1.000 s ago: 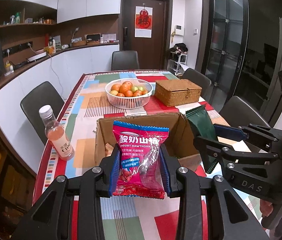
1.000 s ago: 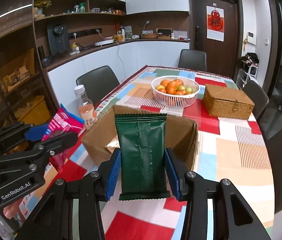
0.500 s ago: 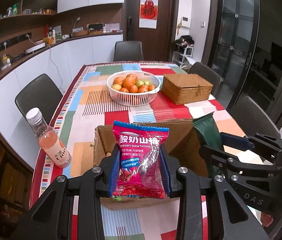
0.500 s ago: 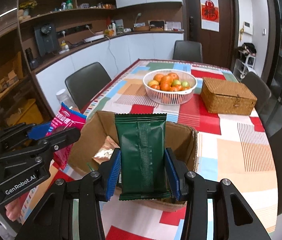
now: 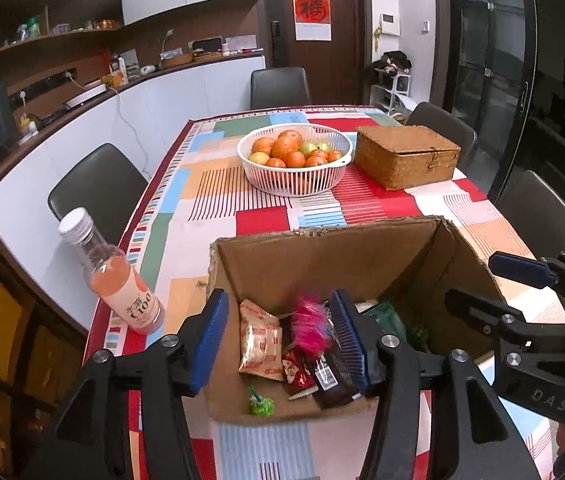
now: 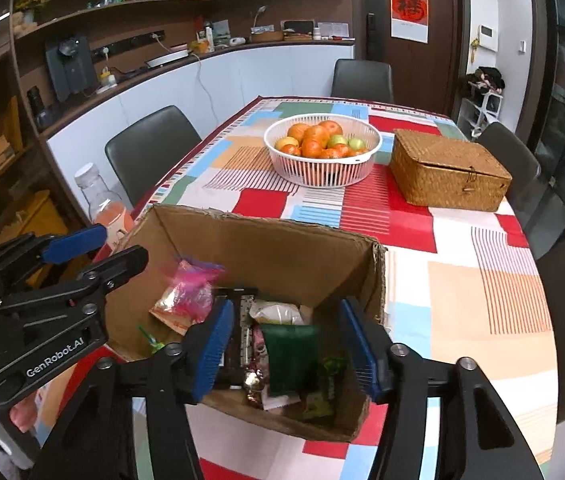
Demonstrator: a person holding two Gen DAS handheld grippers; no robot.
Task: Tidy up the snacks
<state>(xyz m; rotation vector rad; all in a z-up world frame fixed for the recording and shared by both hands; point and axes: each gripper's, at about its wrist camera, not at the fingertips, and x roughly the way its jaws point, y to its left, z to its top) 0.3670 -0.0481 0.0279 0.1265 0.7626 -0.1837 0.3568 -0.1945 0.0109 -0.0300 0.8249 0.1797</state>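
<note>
The cardboard box (image 5: 322, 256) stands open-topped on the table (image 5: 202, 184), near its front edge. Inside it we see a pink snack bag (image 5: 309, 322), blurred, among other packets, and a green snack bag (image 6: 290, 356), also blurred, lying on the heap on the box's right side. We hold the left claw (image 5: 278, 340) above the left part of the box; its jaws have just been opening and stand apart, with the pink snack bag between them but no pad pressing on it. We hold the right claw (image 6: 286, 346) above the right part of the box; its jaws have likewise just been opening, and the green snack bag sits free between them. A bottle (image 5: 114, 276) of pink drink stands just beside the box's left wall. Farther back on the table are a white fruit basket (image 5: 294, 160) and, to its right, a closed wicker box (image 5: 406, 156).
</note>
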